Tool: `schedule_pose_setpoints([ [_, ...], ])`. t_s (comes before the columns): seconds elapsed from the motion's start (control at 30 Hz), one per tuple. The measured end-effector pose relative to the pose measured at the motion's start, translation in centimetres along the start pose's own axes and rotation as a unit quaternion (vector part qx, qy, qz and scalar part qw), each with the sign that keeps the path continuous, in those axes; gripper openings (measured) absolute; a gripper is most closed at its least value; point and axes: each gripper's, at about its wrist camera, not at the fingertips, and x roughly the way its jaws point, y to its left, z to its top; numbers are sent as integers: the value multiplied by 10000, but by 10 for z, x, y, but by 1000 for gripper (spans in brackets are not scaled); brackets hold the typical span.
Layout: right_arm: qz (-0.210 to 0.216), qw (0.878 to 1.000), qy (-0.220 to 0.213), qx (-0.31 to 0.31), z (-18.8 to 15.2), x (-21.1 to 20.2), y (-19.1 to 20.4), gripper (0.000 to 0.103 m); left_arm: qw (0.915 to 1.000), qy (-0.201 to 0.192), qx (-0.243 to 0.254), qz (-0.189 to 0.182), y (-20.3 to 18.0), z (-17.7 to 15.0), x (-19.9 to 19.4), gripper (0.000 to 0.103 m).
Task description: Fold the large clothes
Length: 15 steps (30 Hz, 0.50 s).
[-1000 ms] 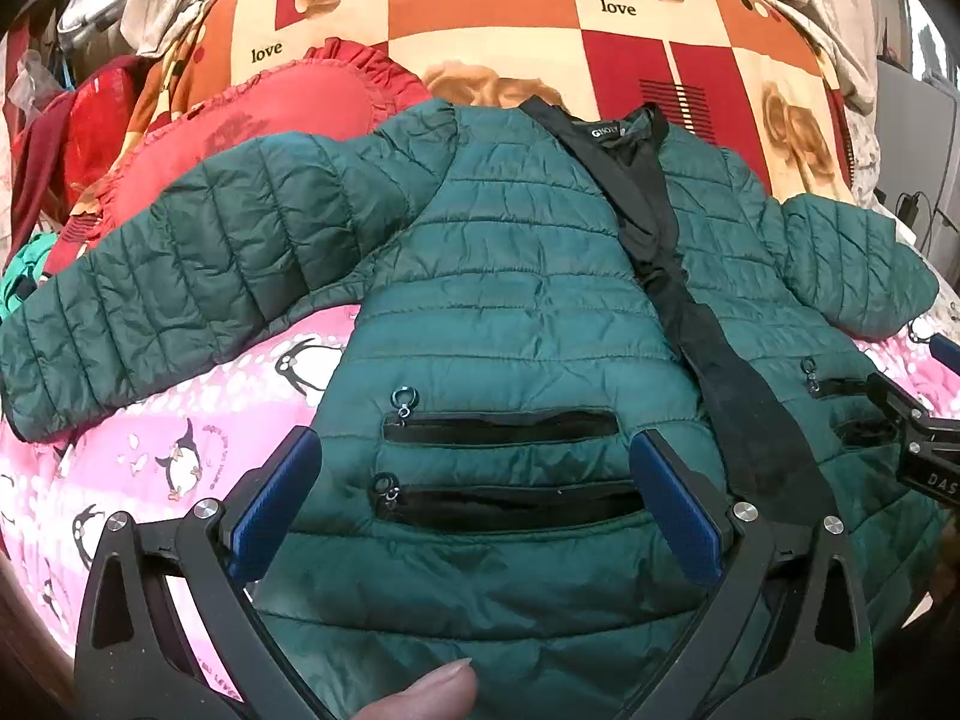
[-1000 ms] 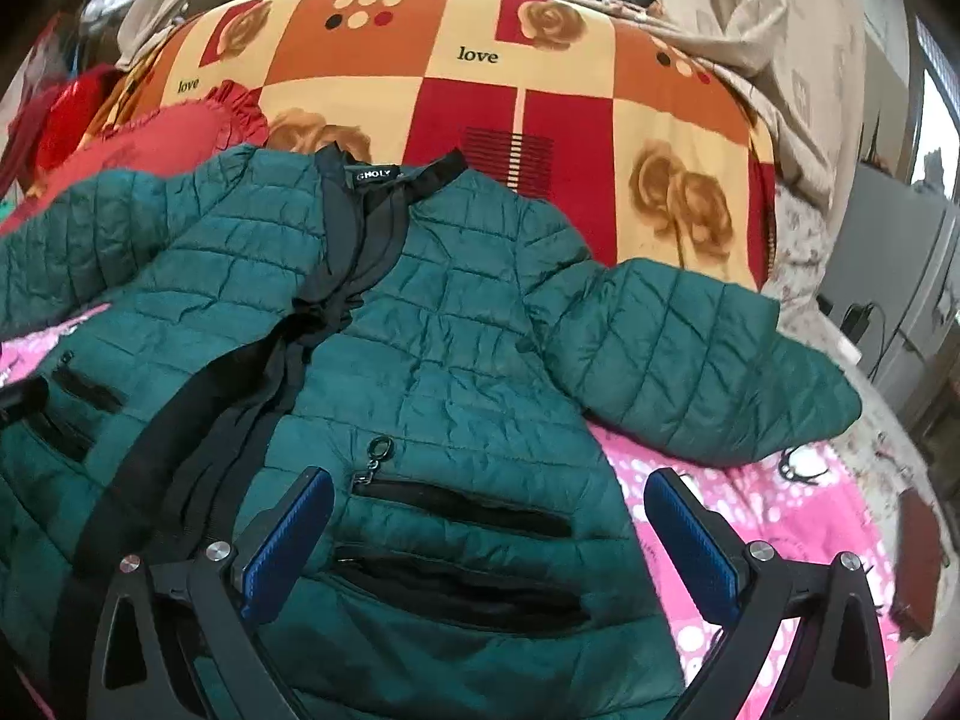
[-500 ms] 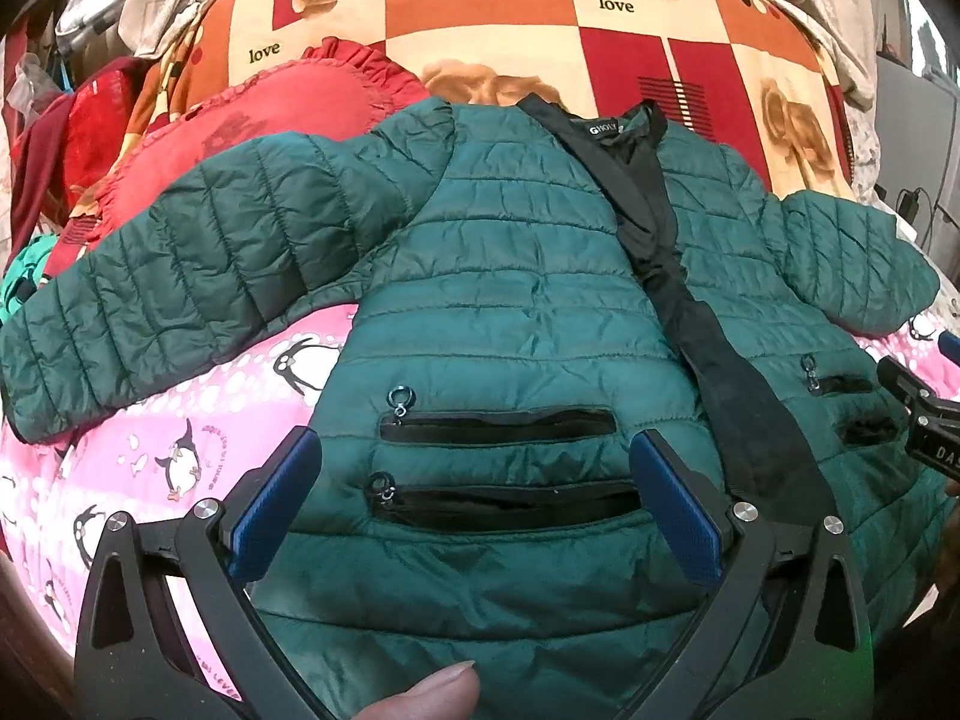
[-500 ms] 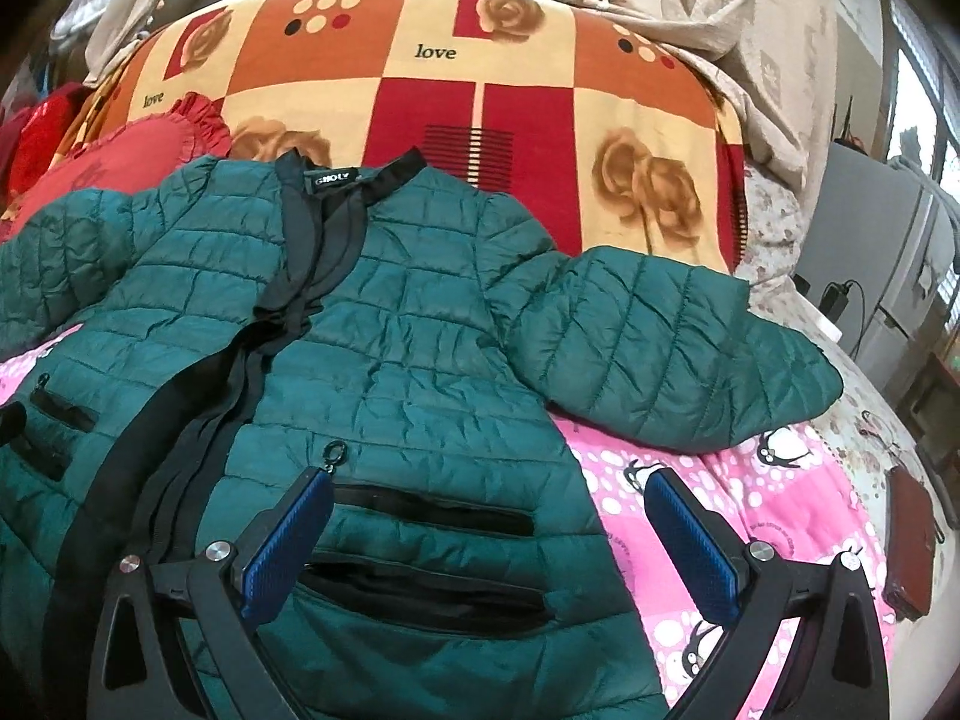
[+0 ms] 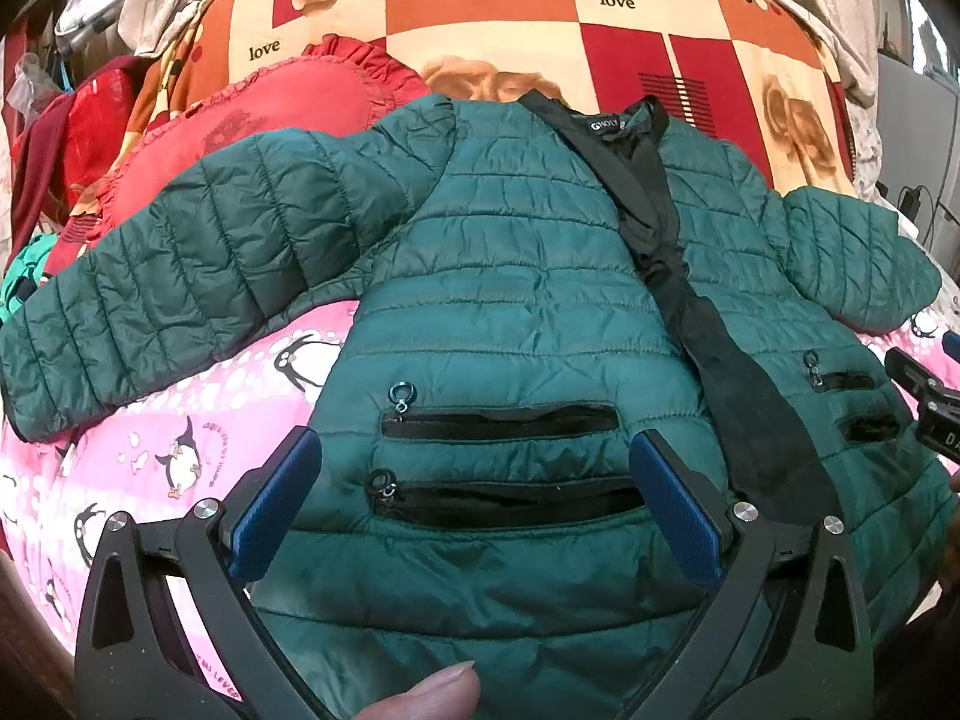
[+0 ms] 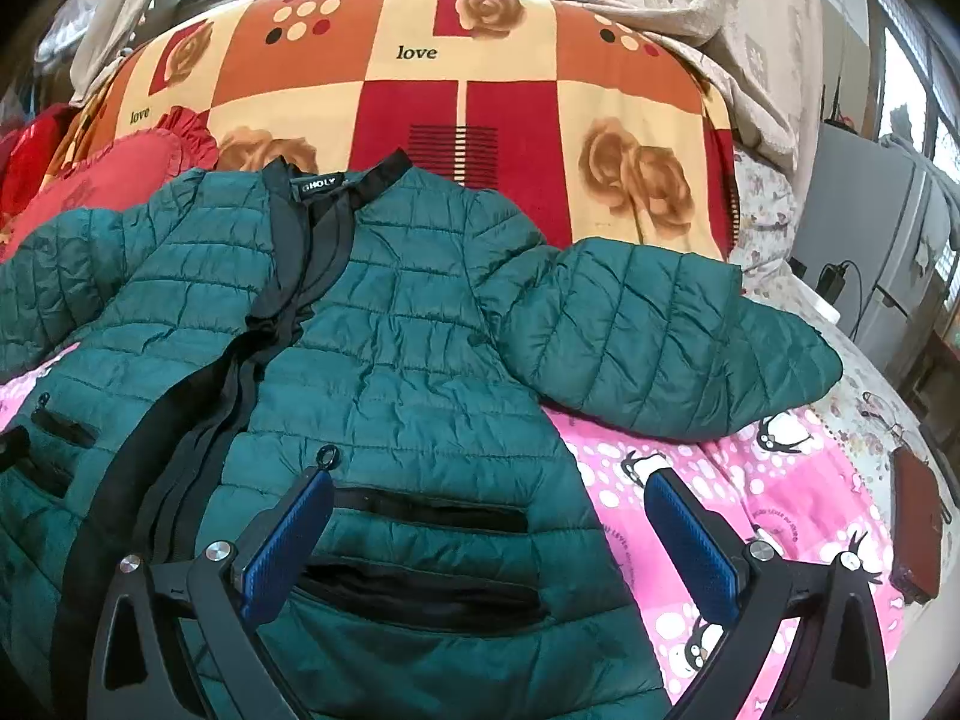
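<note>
A dark green quilted jacket (image 5: pixel 516 276) lies face up and spread out on the pink penguin sheet (image 5: pixel 180 420), collar away from me, black lining showing down its open front. Its left sleeve (image 5: pixel 162 288) stretches left, its right sleeve (image 6: pixel 654 348) stretches right. My left gripper (image 5: pixel 474 480) is open above the jacket's left zip pockets (image 5: pixel 498 462) and holds nothing. My right gripper (image 6: pixel 489 531) is open above the right pockets (image 6: pixel 420 552) and the jacket's right edge, also empty. The right gripper's body shows at the right edge of the left wrist view (image 5: pixel 927 396).
A large orange, red and cream "love" quilt (image 6: pixel 468 90) is piled behind the jacket. A red frilled cushion (image 5: pixel 258 120) lies under the left shoulder. A dark brown wallet-like thing (image 6: pixel 915 534) lies at the sheet's right edge. A grey cabinet (image 6: pixel 864 240) stands at the right.
The right gripper has shifted right, so the jacket's right sleeve and the pink sheet fill more of its view. The left gripper has barely moved. Both stay open.
</note>
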Motion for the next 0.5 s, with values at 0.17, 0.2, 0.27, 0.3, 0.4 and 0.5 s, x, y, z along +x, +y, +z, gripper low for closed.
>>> schedule_pose_setpoints([
  [0.17, -9, 10000, -7, 13, 1, -2, 1, 103, 10000, 4, -17, 5, 2, -1, 0, 103],
  [0.2, 5, 10000, -5, 15, 1, -2, 1, 103, 10000, -8, -25, 5, 2, -1, -1, 103],
  [0.27, 11, 10000, -8, 23, 2, -3, 2, 103, 10000, -17, -10, 4, 1, -1, -1, 103],
  [0.3, 5, 10000, -19, 20, 2, -4, 2, 103, 10000, -16, 3, -2, 1, -2, -1, 103],
  [0.4, 9, 10000, -20, 26, 3, -6, 2, 103, 10000, -24, 20, 3, 1, -3, -1, 103],
  [0.5, -3, 10000, 15, -13, 2, -5, 3, 103, 10000, 2, 2, 18, 2, -3, -2, 103],
])
